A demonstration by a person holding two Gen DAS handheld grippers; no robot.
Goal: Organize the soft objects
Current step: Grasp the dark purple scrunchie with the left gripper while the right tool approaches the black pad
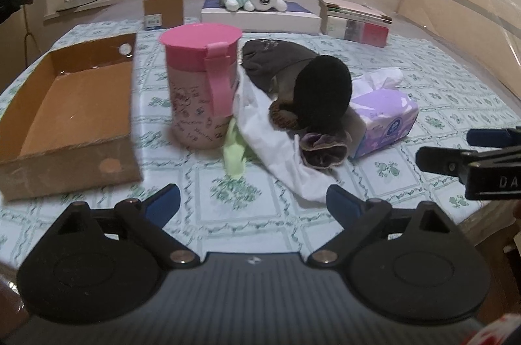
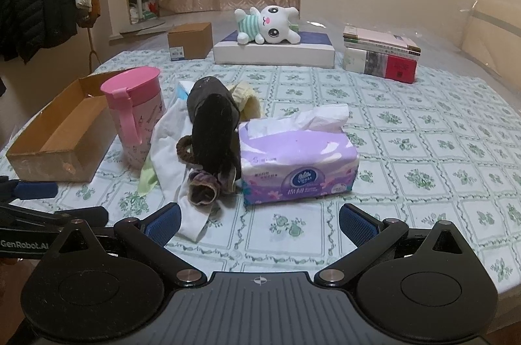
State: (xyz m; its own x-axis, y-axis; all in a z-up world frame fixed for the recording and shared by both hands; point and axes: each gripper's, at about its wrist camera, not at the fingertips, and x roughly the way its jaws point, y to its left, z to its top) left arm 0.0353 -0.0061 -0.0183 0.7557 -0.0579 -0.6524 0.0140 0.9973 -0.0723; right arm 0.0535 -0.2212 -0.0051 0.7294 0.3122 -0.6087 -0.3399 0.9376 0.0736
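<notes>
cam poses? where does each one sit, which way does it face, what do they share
Left wrist: on the left gripper, looking forward and down at the pink jug and cardboard tray; right gripper's fingers show at its right edge.
Right wrist: on the right gripper, facing the tissue pack; left gripper's fingers at its left edge.
Shared: clothes pile, plush toy.

Pink-lidded cup [image 1: 202, 84], purple tissue pack [image 2: 298, 162] — black sock [image 2: 213, 133] (white cloth [image 1: 276, 136] beneath) — green-flowered bedcover [image 2: 423, 133].
</notes>
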